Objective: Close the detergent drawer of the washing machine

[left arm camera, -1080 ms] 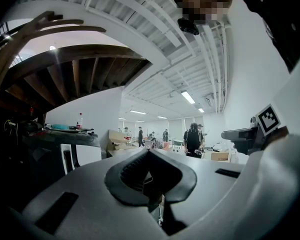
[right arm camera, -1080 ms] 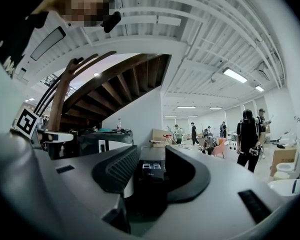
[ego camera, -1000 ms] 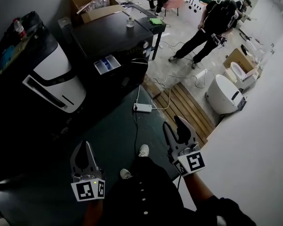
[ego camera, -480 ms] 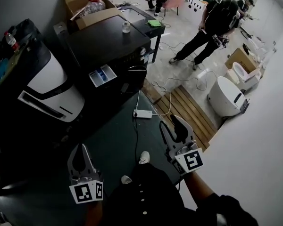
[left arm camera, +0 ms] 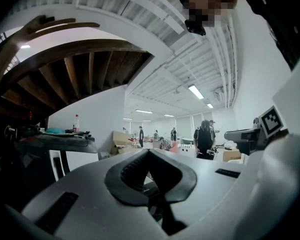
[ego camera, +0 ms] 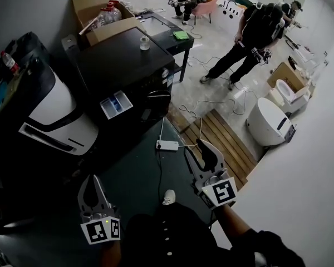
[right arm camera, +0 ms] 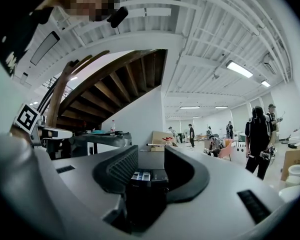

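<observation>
White detergent drawer (ego camera: 116, 104) juts from the dark washing machine (ego camera: 128, 60), so both distant empty grippers aim there: right gripper (ego camera: 196, 149) wide, its jaws just narrowing; left gripper (ego camera: 93, 180) pinched closed.

You are reading no words, brand names or numbers anywhere here. The only signs showing are coded squares. The left gripper (ego camera: 91, 183) is carrying two black-and-white square markers (ego camera: 94, 232) on the near faces of its cube. The right gripper (ego camera: 196, 149) is carrying one such marker (ego camera: 221, 192) on its cube. Each is a block pattern with no letters or digits. One marker is also showing at the right edge of the left gripper view, and one at the left edge of the right gripper view. The print on the washer (ego camera: 128, 54) panel and the label on the bottle (ego camera: 9, 63) at far left are coming out too small to read.
</observation>
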A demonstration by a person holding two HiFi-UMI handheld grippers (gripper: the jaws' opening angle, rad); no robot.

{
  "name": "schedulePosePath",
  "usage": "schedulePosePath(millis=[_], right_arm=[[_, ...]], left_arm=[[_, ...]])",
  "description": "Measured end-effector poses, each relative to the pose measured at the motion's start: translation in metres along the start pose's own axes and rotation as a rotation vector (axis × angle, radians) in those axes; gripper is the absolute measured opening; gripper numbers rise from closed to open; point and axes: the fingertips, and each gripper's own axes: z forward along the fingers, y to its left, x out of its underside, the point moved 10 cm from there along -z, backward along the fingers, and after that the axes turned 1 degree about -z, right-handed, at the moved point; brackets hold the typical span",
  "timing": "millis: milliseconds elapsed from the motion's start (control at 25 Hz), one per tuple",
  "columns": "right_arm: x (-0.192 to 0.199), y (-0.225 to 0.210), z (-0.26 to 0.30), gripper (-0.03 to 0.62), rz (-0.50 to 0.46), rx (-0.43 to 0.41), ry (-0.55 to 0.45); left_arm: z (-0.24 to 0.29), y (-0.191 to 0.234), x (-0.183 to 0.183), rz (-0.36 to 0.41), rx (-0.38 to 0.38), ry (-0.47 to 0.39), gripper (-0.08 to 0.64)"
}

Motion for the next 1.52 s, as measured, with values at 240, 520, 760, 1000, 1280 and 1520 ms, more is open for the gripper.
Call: schedulePosePath(millis=[240, 520, 760, 1000, 1280, 1520], right_arm=[[0.002, -0.006, 0.024, 0.157, 0.025, -0.003, 0.018], [0.008, 0.001, 0.054, 0.157, 0.022, 0.007, 0.033], [0.012, 0.005, 0.071, 0.156, 0.005, 0.017, 0.061], [0.009, 0.015, 0.093, 0.156, -0.009, 0.03, 0.039], [0.002, 0.028, 0.128, 0.155, -0.021, 0.042, 0.069], [0.001, 0.044, 0.163, 0.155, -0.02, 0.056, 0.073]], left_arm=[[0.01, 0.002, 0.001, 0.006, -0.024, 0.013, 0.009], [0.037, 0.025, 0.006, -0.003, -0.007, 0.015, 0.009], [0.063, 0.046, 0.001, 0.001, 0.026, -0.002, 0.009], [0.084, 0.068, 0.001, -0.014, 0.046, -0.004, 0.009], [0.105, 0.095, -0.005, -0.011, 0.065, -0.016, 0.009], [0.122, 0.126, -0.008, -0.014, 0.068, -0.02, 0.009]])
